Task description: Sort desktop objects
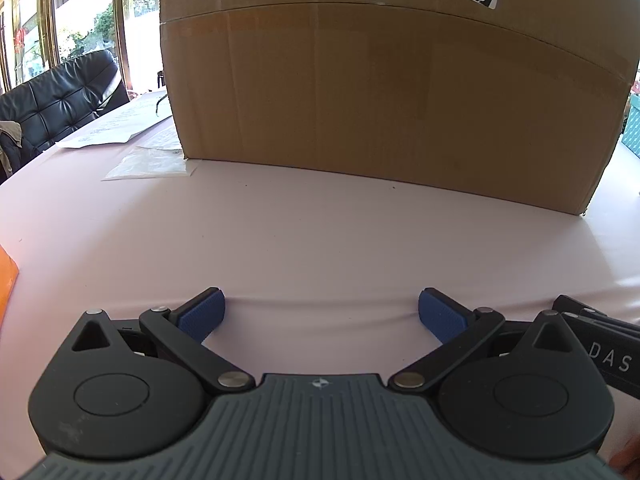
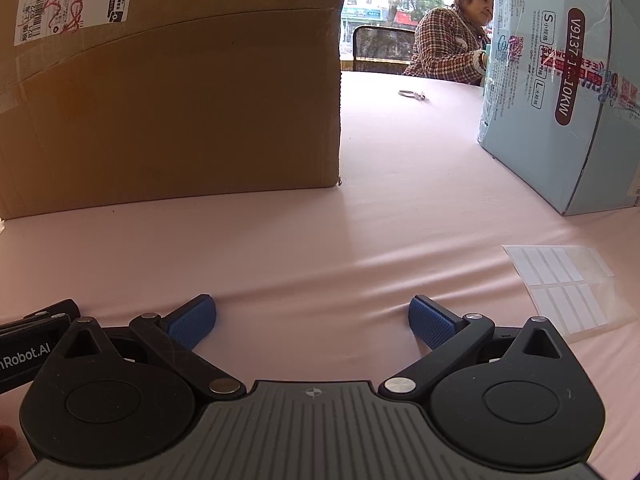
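Observation:
A big brown cardboard box stands on the pink tablecloth straight ahead of my left gripper, which rests low over the cloth, open, nothing between its blue pads. The same cardboard box fills the upper left of the right wrist view. My right gripper is open and holds nothing, low over the cloth. A sheet of white labels lies just right of it. A pale blue carton stands at the far right. Each gripper's edge shows in the other's view.
Papers and a clear plastic bag lie left of the cardboard box. A black sofa sits beyond the table's left edge. Something orange shows at the left border. A seated person is at the far side; a small metal ring lies there.

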Demonstrator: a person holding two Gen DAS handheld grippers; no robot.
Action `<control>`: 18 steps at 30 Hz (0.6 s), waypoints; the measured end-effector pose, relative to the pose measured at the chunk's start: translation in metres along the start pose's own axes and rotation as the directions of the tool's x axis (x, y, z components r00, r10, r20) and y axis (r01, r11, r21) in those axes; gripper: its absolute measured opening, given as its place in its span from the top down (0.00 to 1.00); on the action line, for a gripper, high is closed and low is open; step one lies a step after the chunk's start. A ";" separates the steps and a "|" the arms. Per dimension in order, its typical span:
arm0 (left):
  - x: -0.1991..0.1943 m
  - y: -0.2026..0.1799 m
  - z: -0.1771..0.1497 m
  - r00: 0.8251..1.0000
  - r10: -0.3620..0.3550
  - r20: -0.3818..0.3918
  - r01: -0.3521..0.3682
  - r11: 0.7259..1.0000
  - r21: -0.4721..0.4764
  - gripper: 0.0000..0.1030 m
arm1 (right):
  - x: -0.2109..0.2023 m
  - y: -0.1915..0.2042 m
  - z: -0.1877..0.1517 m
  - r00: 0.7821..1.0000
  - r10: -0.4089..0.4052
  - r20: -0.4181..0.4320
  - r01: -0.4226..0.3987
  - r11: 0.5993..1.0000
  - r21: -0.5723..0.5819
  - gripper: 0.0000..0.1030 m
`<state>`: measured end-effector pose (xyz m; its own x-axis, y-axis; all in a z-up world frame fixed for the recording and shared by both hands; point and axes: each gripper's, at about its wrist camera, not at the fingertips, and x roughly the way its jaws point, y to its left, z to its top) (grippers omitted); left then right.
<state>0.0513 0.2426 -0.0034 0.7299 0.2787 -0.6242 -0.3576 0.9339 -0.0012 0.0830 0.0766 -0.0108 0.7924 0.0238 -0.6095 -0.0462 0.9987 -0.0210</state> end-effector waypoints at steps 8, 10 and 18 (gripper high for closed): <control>0.001 -0.002 0.000 1.000 0.002 0.000 -0.002 1.000 0.000 0.00 | -0.003 0.003 -0.003 1.000 0.006 0.001 -0.006 1.000 0.007 0.00; 0.001 -0.001 0.000 1.000 0.001 0.000 -0.001 1.000 0.000 0.00 | -0.003 0.003 -0.003 1.000 0.007 0.002 -0.007 1.000 0.009 0.00; 0.001 -0.002 0.000 1.000 0.001 0.000 -0.001 1.000 0.000 0.00 | 0.003 -0.015 0.006 1.000 0.012 0.001 -0.012 1.000 0.012 0.00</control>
<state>0.0523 0.2413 -0.0039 0.7297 0.2793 -0.6241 -0.3581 0.9337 -0.0009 0.0904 0.0616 -0.0074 0.7924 0.0361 -0.6089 -0.0486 0.9988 -0.0040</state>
